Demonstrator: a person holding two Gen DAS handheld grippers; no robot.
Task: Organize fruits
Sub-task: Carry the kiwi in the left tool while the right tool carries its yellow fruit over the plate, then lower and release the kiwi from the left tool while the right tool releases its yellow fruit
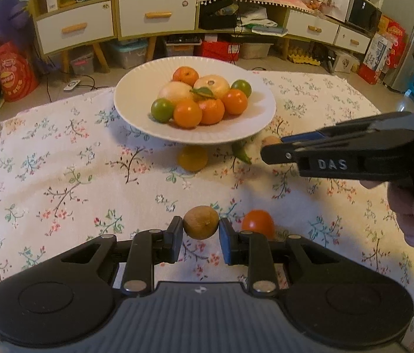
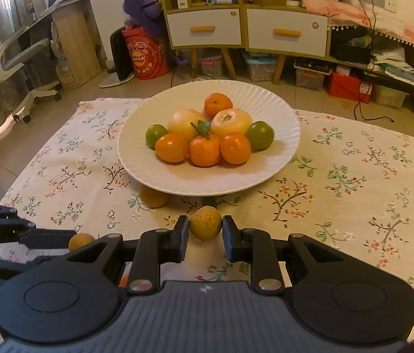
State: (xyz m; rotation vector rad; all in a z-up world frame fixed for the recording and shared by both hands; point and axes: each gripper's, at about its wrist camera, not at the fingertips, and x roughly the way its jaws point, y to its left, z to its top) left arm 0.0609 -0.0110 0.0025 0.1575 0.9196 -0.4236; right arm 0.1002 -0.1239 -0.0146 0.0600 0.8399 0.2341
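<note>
Left wrist view: low in the frame's centre, a brown fruit (image 1: 201, 226) sits between the left gripper (image 1: 201, 232) fingers, closed onto it. In the right wrist view the right gripper (image 2: 205, 232) likewise pinches a yellow fruit (image 2: 205, 222) at lower centre. Both look mid-pickup; next, each needs carrying to the plate (image 2: 280, 158) of 8 fruits above centre.

"DAS" in white raised letters on side of my right gripper (image 1: 268, 147), at 3 o'clock in left wrist view. Print on red bag (image 2: 145, 56) too blurred to read.
</note>
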